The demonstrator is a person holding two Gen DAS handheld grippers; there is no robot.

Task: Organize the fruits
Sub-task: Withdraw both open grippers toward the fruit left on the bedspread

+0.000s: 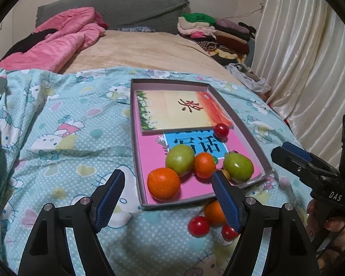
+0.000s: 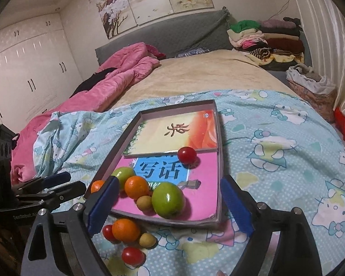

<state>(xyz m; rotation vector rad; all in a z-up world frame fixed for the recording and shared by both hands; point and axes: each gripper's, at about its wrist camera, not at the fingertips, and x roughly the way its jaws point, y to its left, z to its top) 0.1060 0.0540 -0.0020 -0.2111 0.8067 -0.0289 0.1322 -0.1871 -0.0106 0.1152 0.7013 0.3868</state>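
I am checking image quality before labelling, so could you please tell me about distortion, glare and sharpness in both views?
Left wrist view: strong fisheye bending, dark vignette at the corners, the shallow grey cardboard tray sharp, the white satin curtain shiny. Right wrist view: same bending, glare streaks on the glossy white wardrobe doors, the large green round fruit shows a small highlight and casts a soft shadow.

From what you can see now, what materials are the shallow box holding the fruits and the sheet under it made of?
The shallow box looks like thin grey cardboard, matte: its walls are flat, straight and sharply folded at the corners. The sheet seems to be soft woven fabric, probably cotton, matte, since it wrinkles and drapes and carries a printed cartoon pattern.
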